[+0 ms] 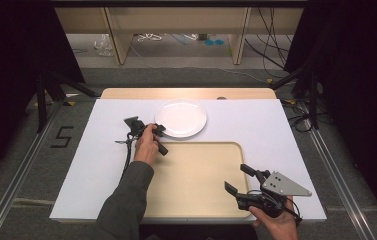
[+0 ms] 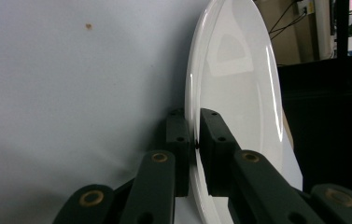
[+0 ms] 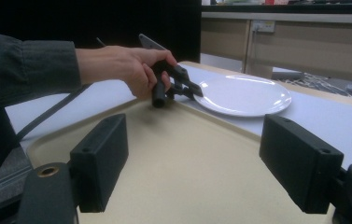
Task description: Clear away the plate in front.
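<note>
Plate first: it is white and round, so it has no long side that I can tell. It lies flat on the white mat, face up, at the far side of the table. It sits just past the far edge of the tray.

My left gripper has its jaws clamped on the near left rim of the plate. In the left gripper view one pad is on top of the rim and one is under it, pressed tight. No earlier look is at hand, so I only say how it stands.

My left hand holds that gripper, and the sleeve runs back to me.

I see nothing on the plate. I see nothing in the tan tray.

My right gripper is over the near right corner of the tray. Its jaws are wide apart with nothing between them, and they point at the plate.
</note>
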### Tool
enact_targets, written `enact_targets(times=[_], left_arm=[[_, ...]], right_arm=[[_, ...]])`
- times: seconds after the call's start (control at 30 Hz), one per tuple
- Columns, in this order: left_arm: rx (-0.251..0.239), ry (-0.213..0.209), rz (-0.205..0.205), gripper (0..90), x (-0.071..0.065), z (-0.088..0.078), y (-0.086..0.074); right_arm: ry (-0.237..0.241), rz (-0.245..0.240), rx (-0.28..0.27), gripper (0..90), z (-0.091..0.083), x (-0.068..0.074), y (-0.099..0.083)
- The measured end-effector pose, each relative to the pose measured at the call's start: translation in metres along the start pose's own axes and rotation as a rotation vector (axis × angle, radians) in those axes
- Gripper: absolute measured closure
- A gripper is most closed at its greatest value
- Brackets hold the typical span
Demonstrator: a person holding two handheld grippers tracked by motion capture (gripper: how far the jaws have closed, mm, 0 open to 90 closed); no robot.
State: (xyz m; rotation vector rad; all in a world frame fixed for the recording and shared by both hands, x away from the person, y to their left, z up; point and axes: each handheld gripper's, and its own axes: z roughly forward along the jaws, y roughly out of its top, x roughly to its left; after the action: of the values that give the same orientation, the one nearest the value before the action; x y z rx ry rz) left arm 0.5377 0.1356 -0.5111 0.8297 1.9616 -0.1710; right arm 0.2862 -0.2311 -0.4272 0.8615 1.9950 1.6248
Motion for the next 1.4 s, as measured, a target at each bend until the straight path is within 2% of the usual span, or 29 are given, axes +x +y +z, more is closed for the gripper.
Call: enact_targets(times=[0.1,0.2,0.43,0.63,0.73,0.77,0.87,1.0,1.1,1.13,1.27,1.4], left_arm=[[-0.003,-0.02,-0.001,84.9,0.0,-0.002,0.001],[-0.019,-0.058,-0.005,86.3,0.001,-0.003,0.001],[-0.035,-0.105,-0.045,87.1,0.003,-0.004,0.0],[-0.044,-0.134,-0.067,86.9,0.007,-0.003,-0.001],[-0.052,-0.133,-0.07,86.8,0.007,-0.003,-0.002],[-0.052,-0.124,-0.053,86.8,0.008,-0.004,-0.002],[-0.06,-0.146,-0.057,86.3,0.006,-0.006,-0.002],[-0.073,-0.164,-0.088,85.4,0.003,-0.007,-0.004],[-0.076,-0.196,-0.114,84.3,0.002,-0.007,-0.005],[-0.079,-0.198,-0.101,84.1,0.001,-0.007,-0.006],[-0.08,-0.21,-0.109,83.5,-0.001,-0.008,-0.006],[-0.092,-0.226,-0.093,82.2,-0.006,-0.013,-0.009]], right_arm=[[0.001,0.005,-0.001,25.5,0.0,0.0,0.0],[0.005,0.003,-0.006,25.7,0.0,0.0,0.0],[0.004,-0.001,0.003,26.0,-0.002,0.0,0.001],[0.012,-0.001,-0.012,26.1,-0.001,0.0,0.001],[0.014,0.004,-0.017,26.0,0.0,0.0,0.001],[0.011,0.006,-0.015,26.0,-0.001,0.001,0.001],[0.015,0.002,-0.02,26.1,-0.001,0.0,0.001],[0.015,0.004,-0.027,26.1,0.0,0.001,0.001],[0.007,-0.001,-0.026,26.0,-0.001,0.001,0.002],[0.015,0.005,-0.031,26.1,-0.001,0.001,0.001],[0.011,0.003,-0.008,26.0,-0.002,0.0,0.002],[0.018,0.004,-0.028,26.0,-0.001,0.0,0.002]])
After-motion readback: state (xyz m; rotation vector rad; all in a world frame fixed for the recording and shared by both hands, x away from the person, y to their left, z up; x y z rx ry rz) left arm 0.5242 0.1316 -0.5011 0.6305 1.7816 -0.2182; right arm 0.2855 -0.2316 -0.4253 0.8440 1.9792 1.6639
